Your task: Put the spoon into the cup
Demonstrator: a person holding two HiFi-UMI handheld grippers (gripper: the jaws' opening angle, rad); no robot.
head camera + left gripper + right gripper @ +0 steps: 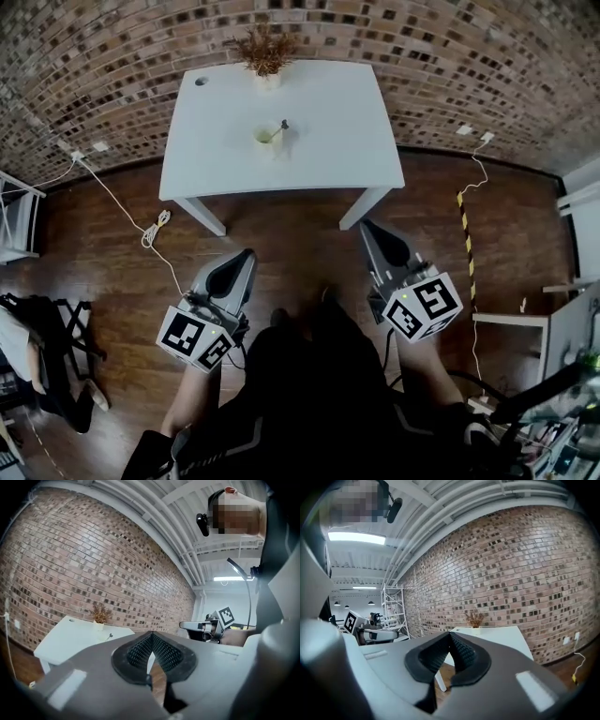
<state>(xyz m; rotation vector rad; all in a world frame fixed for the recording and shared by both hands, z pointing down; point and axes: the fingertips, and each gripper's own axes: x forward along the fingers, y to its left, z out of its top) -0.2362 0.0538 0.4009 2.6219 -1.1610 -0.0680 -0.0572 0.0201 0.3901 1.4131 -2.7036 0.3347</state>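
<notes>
A pale cup (pixel 266 137) stands near the middle of the white table (pixel 328 159), and the spoon (pixel 279 128) leans inside it with its handle sticking up. From the left gripper view the cup (pixel 103 638) and spoon (pixel 110 635) are small and far away. My left gripper (pixel 246 255) and right gripper (pixel 367 227) hang over the wooden floor, well short of the table's near edge. Both are shut with nothing between the pads. In their own views the left gripper (pixel 151 634) and right gripper (pixel 450 634) point roughly level toward the table.
A dried plant in a small white pot (pixel 266 56) sits at the table's far edge against the brick wall. A white cable (pixel 141 220) trails across the floor at the left. A dark folding stand (pixel 56 328) and clutter (pixel 553 422) flank the person.
</notes>
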